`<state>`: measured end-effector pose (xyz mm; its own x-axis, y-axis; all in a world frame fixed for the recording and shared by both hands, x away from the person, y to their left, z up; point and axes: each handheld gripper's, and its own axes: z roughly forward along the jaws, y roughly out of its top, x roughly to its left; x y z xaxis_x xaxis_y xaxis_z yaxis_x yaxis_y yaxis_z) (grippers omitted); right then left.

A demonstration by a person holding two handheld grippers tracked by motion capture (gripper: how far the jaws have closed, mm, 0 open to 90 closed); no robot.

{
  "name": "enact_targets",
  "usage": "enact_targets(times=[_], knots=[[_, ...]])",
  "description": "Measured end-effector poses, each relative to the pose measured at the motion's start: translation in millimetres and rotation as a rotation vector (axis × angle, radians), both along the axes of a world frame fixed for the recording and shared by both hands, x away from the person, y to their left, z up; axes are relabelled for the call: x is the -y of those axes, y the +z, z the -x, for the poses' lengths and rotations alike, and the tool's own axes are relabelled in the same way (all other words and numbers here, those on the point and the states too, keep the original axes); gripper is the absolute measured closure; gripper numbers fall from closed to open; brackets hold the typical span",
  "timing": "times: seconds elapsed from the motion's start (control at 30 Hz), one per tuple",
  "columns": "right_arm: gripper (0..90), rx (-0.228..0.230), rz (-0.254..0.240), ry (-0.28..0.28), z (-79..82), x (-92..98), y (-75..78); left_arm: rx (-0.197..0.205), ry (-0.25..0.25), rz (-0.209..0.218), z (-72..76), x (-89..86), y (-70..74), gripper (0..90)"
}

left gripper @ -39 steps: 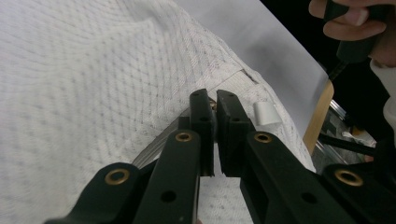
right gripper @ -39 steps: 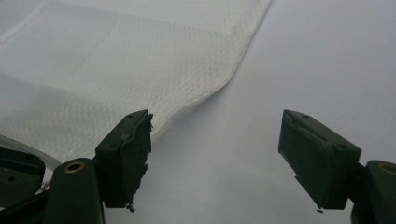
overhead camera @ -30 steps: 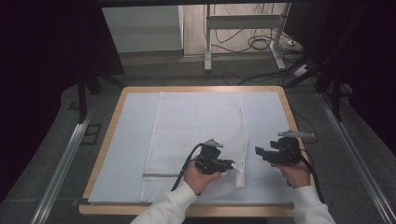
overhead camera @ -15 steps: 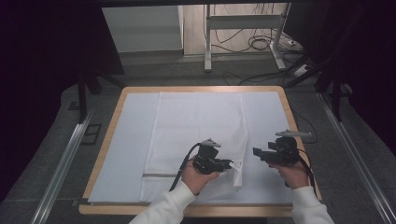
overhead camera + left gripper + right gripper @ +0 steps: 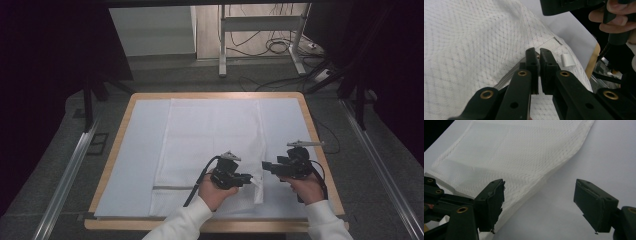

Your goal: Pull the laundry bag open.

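A white mesh bag (image 5: 210, 135) lies flat on the white-covered table (image 5: 140, 150), with a grey zip strip (image 5: 172, 187) across its near end. My left gripper (image 5: 248, 178) is shut on the bag's near right corner. In the left gripper view its jaws (image 5: 539, 56) pinch the mesh edge where the grey strip (image 5: 506, 77) runs in, and a small white tab (image 5: 567, 60) lies just past them. My right gripper (image 5: 266, 166) hovers to the right of that corner, open and holding nothing. Between its jaws (image 5: 541, 192) are the bag's edge (image 5: 519, 157) and the bare cover (image 5: 599, 157).
The table's wooden rim (image 5: 320, 150) runs close to the right of my right hand. Beyond the far edge, a metal frame (image 5: 260, 30) and cables (image 5: 285, 47) are on the floor. A metal rail (image 5: 70, 170) runs along the left side.
My right gripper has edged slightly left toward the left gripper. The left gripper keeps its hold on the bag and has not moved.
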<state>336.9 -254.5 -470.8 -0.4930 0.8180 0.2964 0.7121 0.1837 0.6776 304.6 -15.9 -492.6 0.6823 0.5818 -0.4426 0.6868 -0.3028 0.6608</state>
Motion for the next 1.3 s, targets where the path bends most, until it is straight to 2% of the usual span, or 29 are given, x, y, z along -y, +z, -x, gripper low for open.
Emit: enact_targets(times=[0.33, 0.43, 0.5, 0.8, 0.9, 1.1, 1.27, 1.3], knots=[[25.5, -0.058, -0.007, 0.015, -0.2, -10.2, -8.8, 0.001, -0.008, -0.006, 1.0, 2.4, -0.8, 86.7], [26.9, -0.081, -0.009, 0.008, -0.5, -11.9, -11.7, 0.001, -0.008, -0.005, 1.3, 2.8, -0.7, 86.7], [28.4, -0.117, -0.034, 0.008, -1.5, -13.3, -16.2, 0.003, -0.015, -0.005, 1.8, 3.8, -1.2, 86.6], [33.7, -0.153, -0.051, 0.026, -2.3, -19.4, -21.9, 0.006, -0.017, -0.006, 2.5, 5.6, -2.1, 86.6], [39.4, -0.167, -0.059, 0.037, -2.9, -24.6, -26.6, 0.004, -0.021, -0.009, 2.5, 6.5, -2.6, 86.6], [57.8, -0.194, -0.08, 0.066, -4.1, -29.9, -31.3, 0.004, -0.024, -0.01, 3.1, 8.1, -3.7, 86.6], [76.2, -0.198, -0.076, 0.086, -3.9, -30.8, -31.5, -0.001, -0.025, -0.016, 2.3, 8.1, -4.8, 86.6], [76.2, -0.198, -0.076, 0.086, -3.9, -30.8, -31.5, -0.001, -0.025, -0.016, 2.3, 8.1, -4.8, 86.6]])
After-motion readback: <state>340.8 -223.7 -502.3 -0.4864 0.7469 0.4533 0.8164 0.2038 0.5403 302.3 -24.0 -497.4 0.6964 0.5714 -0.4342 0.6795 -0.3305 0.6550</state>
